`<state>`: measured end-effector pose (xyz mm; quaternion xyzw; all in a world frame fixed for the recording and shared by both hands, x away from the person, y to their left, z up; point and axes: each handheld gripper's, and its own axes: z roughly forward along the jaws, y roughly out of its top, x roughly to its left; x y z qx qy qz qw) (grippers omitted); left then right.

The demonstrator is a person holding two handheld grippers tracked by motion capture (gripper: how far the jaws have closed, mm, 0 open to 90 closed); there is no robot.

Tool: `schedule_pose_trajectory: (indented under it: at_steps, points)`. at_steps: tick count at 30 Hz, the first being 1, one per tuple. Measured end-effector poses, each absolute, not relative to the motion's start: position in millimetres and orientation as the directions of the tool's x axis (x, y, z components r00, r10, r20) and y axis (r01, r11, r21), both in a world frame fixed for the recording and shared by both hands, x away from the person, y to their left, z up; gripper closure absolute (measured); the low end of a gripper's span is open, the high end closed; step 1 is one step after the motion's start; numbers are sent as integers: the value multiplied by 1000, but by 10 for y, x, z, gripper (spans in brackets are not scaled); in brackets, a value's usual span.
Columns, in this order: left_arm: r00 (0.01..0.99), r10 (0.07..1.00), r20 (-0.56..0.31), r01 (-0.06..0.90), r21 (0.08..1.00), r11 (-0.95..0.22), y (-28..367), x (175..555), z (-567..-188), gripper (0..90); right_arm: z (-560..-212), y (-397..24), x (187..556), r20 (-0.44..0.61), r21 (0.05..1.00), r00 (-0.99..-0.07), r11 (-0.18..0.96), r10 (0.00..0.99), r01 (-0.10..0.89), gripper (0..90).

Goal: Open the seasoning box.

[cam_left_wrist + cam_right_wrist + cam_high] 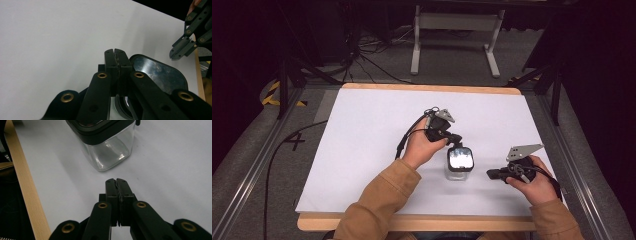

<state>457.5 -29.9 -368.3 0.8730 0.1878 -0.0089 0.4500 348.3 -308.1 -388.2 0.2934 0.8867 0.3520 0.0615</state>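
In the high view we see a white worktop [377,150] with a wooden edge, and just right of the frame's centre stands a clear square jar [458,170] with a black-rimmed lid [460,158] whose glossy top reflects light. Our left claw [454,139] sits in the middle of that frame, held by the left hand [424,147], with its tips just above and touching or nearly touching the upper-left rim of the lid; we cannot tell which. In the left gripper view its jaws are pressed together with nothing between them, the lid lying just to the right of and below the tips. Our right claw [491,173] is at the lower right of the high view, held by the right hand [534,184], pointing left toward the jar and a little apart from it. In the right gripper view its jaws are also together and empty, resting low over the white surface, with the jar at the top centre of the frame, near but not touching. Both sleeves [377,210] are tan.
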Motion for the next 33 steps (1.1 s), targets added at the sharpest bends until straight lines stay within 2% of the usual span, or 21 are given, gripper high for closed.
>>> schedule_pose_trajectory:
  at_steps: [24, 33]
  points:
    - [924, 323, -204, 353, 780, -516, -296, 4591, -3698, 900, -3767, -2746, 3376, 77, 730, -864, 562, 498, 389, 899]
    - [922, 322, -215, 359, 787, -501, -298, 4595, -3715, 900, -3812, -2674, 3401, 86, 760, -850, 517, 520, 394, 900]
